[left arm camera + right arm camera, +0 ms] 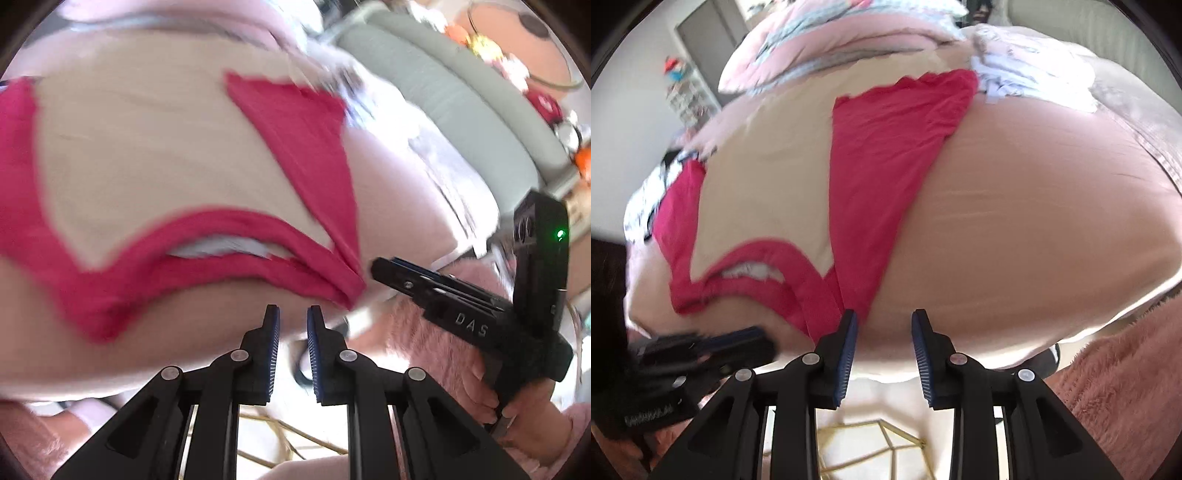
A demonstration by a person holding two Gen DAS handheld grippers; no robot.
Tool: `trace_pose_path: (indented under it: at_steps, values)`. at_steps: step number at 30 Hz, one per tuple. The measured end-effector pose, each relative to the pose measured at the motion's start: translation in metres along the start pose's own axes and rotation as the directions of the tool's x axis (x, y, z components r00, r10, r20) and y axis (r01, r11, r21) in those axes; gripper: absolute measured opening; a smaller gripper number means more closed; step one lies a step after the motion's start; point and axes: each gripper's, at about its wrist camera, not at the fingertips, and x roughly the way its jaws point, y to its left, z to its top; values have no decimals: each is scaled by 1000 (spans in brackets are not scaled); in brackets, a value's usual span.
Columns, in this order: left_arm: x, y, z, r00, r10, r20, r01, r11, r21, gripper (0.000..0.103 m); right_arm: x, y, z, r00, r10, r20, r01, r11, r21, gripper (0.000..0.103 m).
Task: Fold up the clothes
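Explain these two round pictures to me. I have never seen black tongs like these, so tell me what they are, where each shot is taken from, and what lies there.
A person holds a hand-squeezed claw in each hand; a camera on each looks along its two fingers. One picture looks past the left claw, the other past the right claw. Both are open and hold nothing. Ahead, a red garment lies spread with a beige cloth on a pale pink bed cover. The right claw also shows in the left picture, near the garment's edge.

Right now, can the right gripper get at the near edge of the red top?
Probably yes. The right gripper is open, and the red top lies just ahead of its fingers on the beige sheet, nothing between.
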Motion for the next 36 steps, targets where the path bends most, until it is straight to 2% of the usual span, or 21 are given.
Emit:
trace_pose_path:
  at_steps: [2,5,9,11,14,16,18,20,23,25,28,31,32,33,34,36]
  values:
    - [-21,26,1,998,35,54,-29,994,-101,14,-2,12,9,999,27,22,-27,999,-19,30]
    - [-51,65,2,987,97,127,-62,965,-255,14,5,50,25,996,83,7,-82,988,-128,30]
    - [-67,102,21,975,132,179,-67,943,-327,14,23,113,46,983,179,-43,-183,937,-299,30]
    - [-69,106,34,967,168,190,-108,951,-289,14,35,141,53,979,196,-59,-204,917,-344,30]
    - [-66,120,47,964,231,130,-193,948,-255,14,56,174,59,971,220,-95,-240,895,-376,30]
    - [-58,137,49,968,250,36,-233,940,-250,14,69,177,52,961,241,-139,-276,893,-355,30]
    - [-44,148,43,966,248,-78,-259,946,-196,14,74,172,37,965,222,-141,-260,894,-365,30]
    - [-51,149,37,972,217,-89,-228,963,-142,14,79,166,22,968,204,-144,-244,894,-376,28]
    - [-61,154,33,965,206,-166,-227,966,-124,14,71,160,12,973,158,-166,-212,896,-390,28]
    - [-69,155,34,964,208,-167,-230,965,-126,14,64,164,11,977,131,-171,-192,887,-420,29]
    - [-81,163,40,972,216,-93,-230,958,-172,14,55,173,13,979,122,-164,-184,874,-451,30]
    - [-90,187,44,970,242,-25,-237,918,-318,14,50,194,23,972,194,-131,-233,866,-443,31]
    - [-93,196,42,971,238,-1,-222,904,-366,15,52,202,23,971,200,-128,-237,859,-454,37]
    - [-95,206,40,971,236,24,-205,887,-413,15,55,211,22,972,196,-128,-234,851,-471,39]
    - [-100,216,37,969,241,53,-190,866,-463,19,59,217,20,974,186,-131,-227,848,-478,39]
    - [-107,231,34,953,290,83,-203,820,-535,28,65,217,16,974,179,-136,-221,873,-434,39]
